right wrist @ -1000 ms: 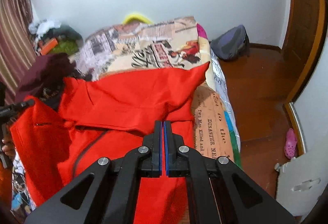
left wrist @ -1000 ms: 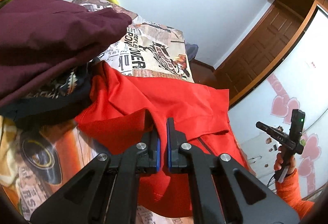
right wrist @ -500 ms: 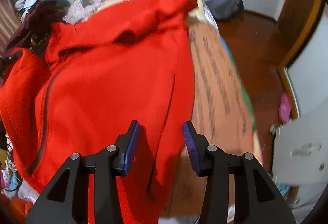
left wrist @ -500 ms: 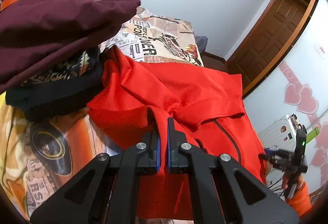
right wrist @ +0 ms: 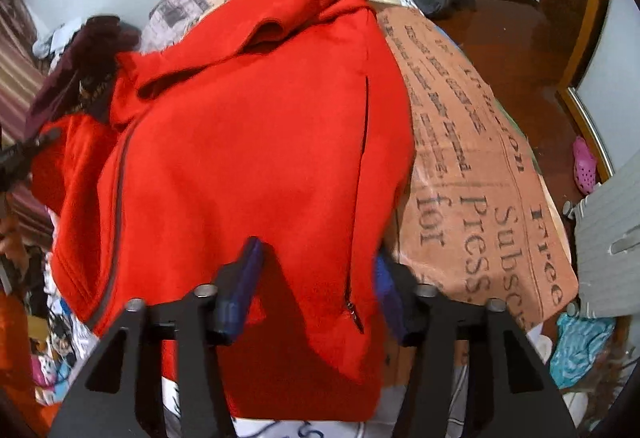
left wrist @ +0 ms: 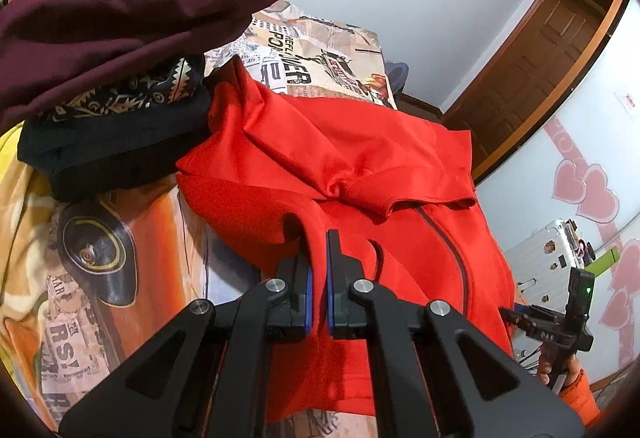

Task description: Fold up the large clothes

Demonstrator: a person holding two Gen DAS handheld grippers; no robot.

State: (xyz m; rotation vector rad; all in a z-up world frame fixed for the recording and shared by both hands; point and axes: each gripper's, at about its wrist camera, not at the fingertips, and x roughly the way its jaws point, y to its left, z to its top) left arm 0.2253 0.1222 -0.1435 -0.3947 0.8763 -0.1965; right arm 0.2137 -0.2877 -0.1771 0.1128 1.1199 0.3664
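Jaws on my left gripper (left wrist: 317, 270) pinch a fold of the red jacket (left wrist: 360, 165), the blue pads pressed tight on the cloth just as they were a second ago. From this left wrist view the jacket lies spread over the newspaper-print bedspread (left wrist: 80, 278), its dark zipper running down toward me. Its far edge touches a pile of dark clothes (left wrist: 112, 141) topped by a maroon garment (left wrist: 120, 5). Compared with a second ago the jacket lies flatter and reaches farther right, and my right gripper (left wrist: 560, 322) shows lower at the right edge, beside a white suitcase (left wrist: 540, 258).

From the right wrist view, my right gripper (right wrist: 316, 278) stands open astride the jacket's (right wrist: 248, 141) near hem, with a pocket zipper between the fingers (right wrist: 240, 278). A second ago these jaws were shut; they sprang apart and have just been narrowing again. Blur makes it hard to say, but the pads do not seem to press the cloth. The bedspread's (right wrist: 480, 177) lettered border lies to the right, and a pink shoe (right wrist: 583, 165) sits on the wooden floor beyond.
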